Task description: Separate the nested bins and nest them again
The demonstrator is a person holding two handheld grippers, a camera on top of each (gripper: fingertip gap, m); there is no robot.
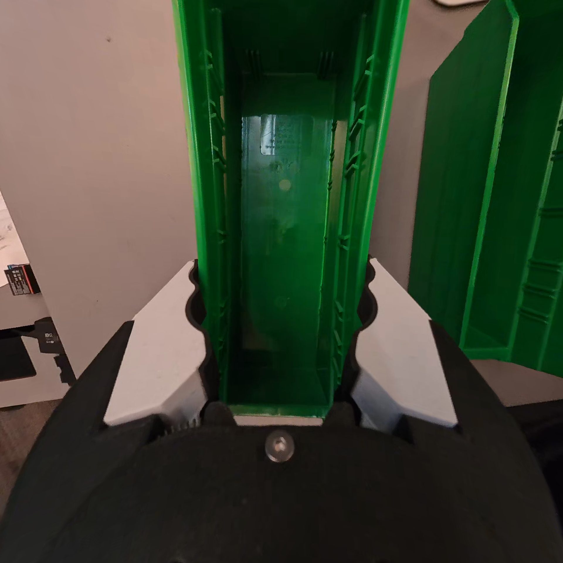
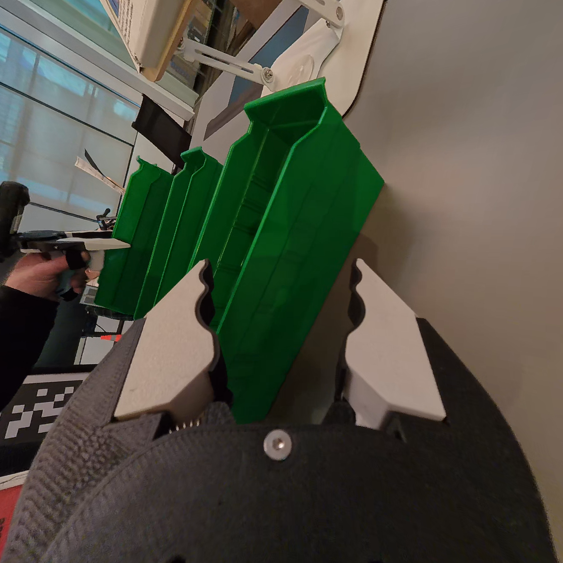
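My left gripper [image 1: 282, 262] is shut on a narrow green bin [image 1: 283, 213], one finger on each long side, and the view looks down into it. Its sides look double-walled, as if one bin sits inside another. A second green bin [image 1: 487, 198] stands just to its right. In the right wrist view three green bins stand in a row: the near one [image 2: 298, 243], a middle one [image 2: 179, 231], and the far one [image 2: 128, 243] held by the left gripper [image 2: 97, 243]. My right gripper [image 2: 282, 262] is open and straddles the near bin's side wall, one finger inside.
The bins stand on a grey table [image 1: 91, 152]. Papers and a small black card [image 1: 21, 278] lie at its left edge. A white monitor-arm bracket [image 2: 231, 67] stands beyond the table's far rounded corner. A black-and-white checkered board [image 2: 45, 405] and a person's hand [image 2: 45, 274] show at left.
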